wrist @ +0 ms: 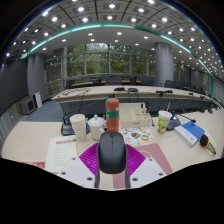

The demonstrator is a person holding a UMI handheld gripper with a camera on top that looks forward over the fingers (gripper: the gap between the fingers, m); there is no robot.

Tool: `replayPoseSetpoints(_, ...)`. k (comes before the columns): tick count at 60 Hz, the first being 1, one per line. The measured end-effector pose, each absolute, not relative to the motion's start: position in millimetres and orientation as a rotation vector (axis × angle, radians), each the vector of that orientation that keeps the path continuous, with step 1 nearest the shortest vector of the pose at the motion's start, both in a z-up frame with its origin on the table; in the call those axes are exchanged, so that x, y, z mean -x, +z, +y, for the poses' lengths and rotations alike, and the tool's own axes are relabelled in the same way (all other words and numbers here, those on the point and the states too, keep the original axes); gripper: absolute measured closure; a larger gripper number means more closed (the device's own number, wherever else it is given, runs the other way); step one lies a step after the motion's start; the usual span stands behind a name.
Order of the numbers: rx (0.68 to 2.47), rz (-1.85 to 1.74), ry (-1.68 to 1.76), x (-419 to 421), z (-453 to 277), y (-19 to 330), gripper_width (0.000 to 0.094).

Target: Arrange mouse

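A dark grey computer mouse [112, 155] sits between my two fingers, its nose pointing away from me. The purple pads [89, 156] press against both of its sides, so my gripper [112, 150] is shut on it. The mouse is over the near edge of a pale table [30, 140]. Its underside and any contact with the table are hidden.
Just beyond the mouse stand a white cup [78, 124], a white mug [97, 126], a tall red and green can [113, 112] and a cup with a green label [164, 121]. A paper [62, 150] lies left, a blue box [188, 132] right. Office desks stand behind.
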State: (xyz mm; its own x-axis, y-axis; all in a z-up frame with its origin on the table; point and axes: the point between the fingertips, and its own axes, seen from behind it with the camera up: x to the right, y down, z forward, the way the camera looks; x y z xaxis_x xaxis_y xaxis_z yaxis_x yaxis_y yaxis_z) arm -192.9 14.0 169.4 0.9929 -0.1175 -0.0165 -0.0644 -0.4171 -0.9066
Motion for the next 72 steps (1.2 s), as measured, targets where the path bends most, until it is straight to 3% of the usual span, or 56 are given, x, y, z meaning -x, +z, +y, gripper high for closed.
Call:
replayPoseSetpoints(7,2.050,0.146,-0.083,129.3,49.4,132.6,0.0598)
replayPoseSetpoints(21,2.207,0.134,-0.094,64.8,69.1,23.2,0.0590)
replayPoseSetpoints(30,2.293,0.126,-0.054,60.0,61.4,-11.8,0.0464)
replayPoseSetpoints(32,2.303,0.128,-0.039,61.1,58.9,-12.6,0.0396)
replayPoseSetpoints(37,2.284,0.118,-0.005,66.3,52.7,1.0,0.0070)
replayPoseSetpoints(50,2.243,0.086,-0.037,82.0,-2.1,68.2,0.0079)
replayPoseSetpoints(63,2.166,0.079,-0.104,106.5,-102.7,152.6,0.0076)
replayPoseSetpoints(72,2.129,0.083,-0.169,121.0,-174.5,192.0,0.0076)
